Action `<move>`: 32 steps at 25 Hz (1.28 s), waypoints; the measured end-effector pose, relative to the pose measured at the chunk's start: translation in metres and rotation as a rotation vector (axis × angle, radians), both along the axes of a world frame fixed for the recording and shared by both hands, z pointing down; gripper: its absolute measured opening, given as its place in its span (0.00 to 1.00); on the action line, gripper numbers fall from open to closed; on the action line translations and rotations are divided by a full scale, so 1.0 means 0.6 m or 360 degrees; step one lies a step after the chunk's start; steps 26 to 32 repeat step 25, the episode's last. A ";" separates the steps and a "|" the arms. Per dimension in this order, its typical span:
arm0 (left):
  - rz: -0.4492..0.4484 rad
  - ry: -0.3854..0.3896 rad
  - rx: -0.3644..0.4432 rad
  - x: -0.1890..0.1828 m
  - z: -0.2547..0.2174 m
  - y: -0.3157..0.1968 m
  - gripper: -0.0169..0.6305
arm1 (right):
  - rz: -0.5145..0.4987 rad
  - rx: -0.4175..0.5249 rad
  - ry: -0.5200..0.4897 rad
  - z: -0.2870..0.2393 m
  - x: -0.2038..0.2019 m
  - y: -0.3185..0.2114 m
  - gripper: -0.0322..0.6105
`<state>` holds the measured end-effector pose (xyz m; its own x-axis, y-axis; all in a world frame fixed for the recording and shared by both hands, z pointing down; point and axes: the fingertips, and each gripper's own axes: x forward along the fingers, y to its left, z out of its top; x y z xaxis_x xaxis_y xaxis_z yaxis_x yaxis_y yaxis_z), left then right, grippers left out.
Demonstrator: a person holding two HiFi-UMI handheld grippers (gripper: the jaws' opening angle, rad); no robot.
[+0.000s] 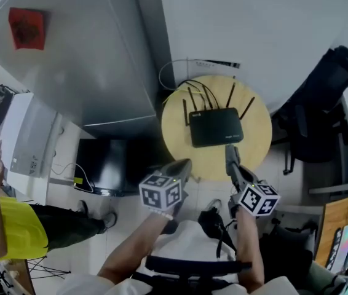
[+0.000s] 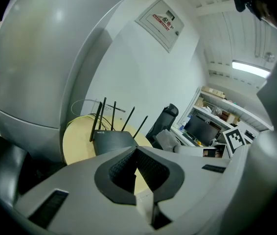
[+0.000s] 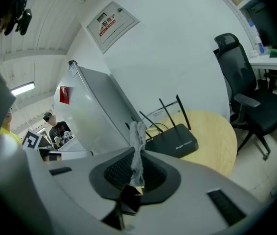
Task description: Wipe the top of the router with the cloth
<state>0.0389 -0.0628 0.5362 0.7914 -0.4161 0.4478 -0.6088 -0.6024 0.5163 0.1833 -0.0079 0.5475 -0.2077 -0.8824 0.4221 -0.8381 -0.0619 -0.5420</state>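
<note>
Well, head view, router: the black router [image 1: 216, 126] lies flat on the round table [image 1: 257, 155], with its antennas on the far side. Its top is bare and open for wiping.
Head view, grippers: the left gripper [image 1: 184, 165] and the right gripper [image 1: 231, 153] hang at the near edge of the table, apart from the router. I judge the wiping is not yet begun.
Left gripper view, jaws: they are pressed together with nothing between them. This looks like the spare hand.
Left gripper view, router: it is ahead and lower, not touched.
Right gripper view, cloth: the pale cloth [image 3: 137, 137] is pinched between the jaws. A narrow bunch sticks out in front, probably so the fabric meets the router first.
Right gripper view, router: it is ahead to the right, so the gripper must probably go forward and down.
</note>
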 end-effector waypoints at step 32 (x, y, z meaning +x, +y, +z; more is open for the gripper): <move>0.0117 0.0082 0.0106 -0.125 -0.028 0.010 0.02 | 0.0058 -0.0060 0.0165 -0.011 -0.165 0.038 0.11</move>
